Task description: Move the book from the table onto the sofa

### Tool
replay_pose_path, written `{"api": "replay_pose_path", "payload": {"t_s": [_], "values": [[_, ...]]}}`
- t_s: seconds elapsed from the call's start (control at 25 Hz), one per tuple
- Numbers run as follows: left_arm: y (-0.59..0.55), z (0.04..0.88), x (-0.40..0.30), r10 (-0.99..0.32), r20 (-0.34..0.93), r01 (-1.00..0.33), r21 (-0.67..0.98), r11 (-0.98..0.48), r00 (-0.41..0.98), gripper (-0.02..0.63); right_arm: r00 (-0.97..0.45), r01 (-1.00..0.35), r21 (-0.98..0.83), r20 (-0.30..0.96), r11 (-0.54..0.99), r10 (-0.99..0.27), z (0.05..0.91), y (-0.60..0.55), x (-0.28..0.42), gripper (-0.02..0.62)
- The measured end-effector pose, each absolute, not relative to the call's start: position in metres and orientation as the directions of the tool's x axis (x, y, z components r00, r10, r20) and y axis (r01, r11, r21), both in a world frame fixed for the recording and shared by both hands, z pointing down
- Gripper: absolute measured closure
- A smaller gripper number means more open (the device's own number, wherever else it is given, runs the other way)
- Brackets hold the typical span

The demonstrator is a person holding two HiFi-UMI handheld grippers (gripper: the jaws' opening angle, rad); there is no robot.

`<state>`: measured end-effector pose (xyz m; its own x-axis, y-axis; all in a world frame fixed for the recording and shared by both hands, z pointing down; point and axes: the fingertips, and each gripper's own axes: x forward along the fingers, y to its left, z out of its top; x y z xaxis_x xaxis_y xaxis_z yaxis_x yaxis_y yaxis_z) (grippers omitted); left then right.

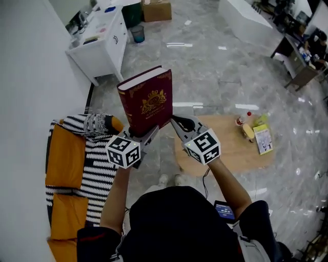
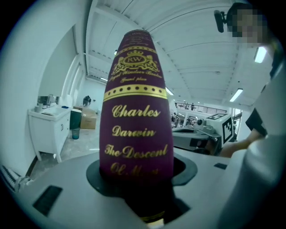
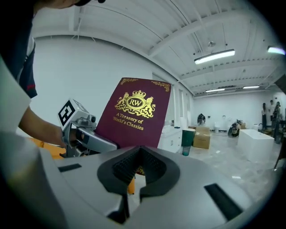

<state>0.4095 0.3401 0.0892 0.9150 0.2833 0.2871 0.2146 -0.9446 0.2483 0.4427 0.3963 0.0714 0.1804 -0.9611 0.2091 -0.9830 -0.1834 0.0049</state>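
A maroon hardback book (image 1: 148,100) with gold print stands upright in the air, above the floor between the sofa and the table. My left gripper (image 1: 147,134) is shut on its lower spine edge. In the left gripper view the spine (image 2: 136,112) rises straight out of the jaws of that gripper (image 2: 139,181). My right gripper (image 1: 175,122) is shut with nothing between its pads, and its tip is at the book's lower right corner. The right gripper view shows the front cover (image 3: 134,114) just beyond that gripper (image 3: 134,169). The orange sofa (image 1: 64,153) lies to the left.
A black-and-white striped blanket (image 1: 97,164) drapes the sofa. The round wooden table (image 1: 230,151) on the right holds a bottle (image 1: 244,119), a yellow packet and a booklet (image 1: 263,139). A white cabinet (image 1: 102,43), a bin (image 1: 137,34) and a cardboard box (image 1: 157,10) stand further off.
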Motion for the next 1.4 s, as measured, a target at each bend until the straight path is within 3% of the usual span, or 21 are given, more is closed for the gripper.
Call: {"api": "replay_pose_path", "payload": {"t_s": [0.24, 0.44, 0.64, 0.8, 0.96, 1.2, 1.4], "values": [[0.295, 0.103, 0.335, 0.085, 0.285, 0.017, 0.234, -0.972, 0.955, 0.362, -0.006, -1.0, -0.011, 0.2, 0.004, -0.98, 0.088, 0.344, 0.382, 0.578], [0.3, 0.092, 0.326, -0.06, 0.291, -0.121, 0.198, -0.973, 0.955, 0.362, -0.123, -0.992, -0.025, 0.198, 0.12, -0.972, 0.079, 0.341, 0.382, 0.578], [0.276, 0.115, 0.247, -0.219, 0.29, -0.282, 0.199, -0.938, 0.932, 0.362, -0.259, -0.965, -0.037, 0.223, 0.258, -0.94, 0.103, 0.306, 0.314, 0.578], [0.27, 0.113, 0.225, -0.324, 0.284, -0.388, 0.205, -0.899, 0.902, 0.362, -0.365, -0.931, -0.053, 0.214, 0.362, -0.906, 0.103, 0.293, 0.294, 0.578], [0.272, 0.105, 0.213, -0.412, 0.289, -0.474, 0.193, -0.859, 0.864, 0.362, -0.459, -0.887, -0.055, 0.2, 0.458, -0.865, 0.095, 0.289, 0.285, 0.578], [0.225, 0.115, 0.107, -0.528, 0.269, -0.585, 0.225, -0.779, 0.806, 0.362, -0.561, -0.822, -0.03, 0.213, 0.568, -0.8, 0.098, 0.232, 0.186, 0.578], [0.223, 0.113, 0.105, -0.594, 0.275, -0.65, 0.209, -0.73, 0.756, 0.362, -0.617, -0.781, -0.04, 0.196, 0.623, -0.762, 0.095, 0.225, 0.189, 0.578]]}}
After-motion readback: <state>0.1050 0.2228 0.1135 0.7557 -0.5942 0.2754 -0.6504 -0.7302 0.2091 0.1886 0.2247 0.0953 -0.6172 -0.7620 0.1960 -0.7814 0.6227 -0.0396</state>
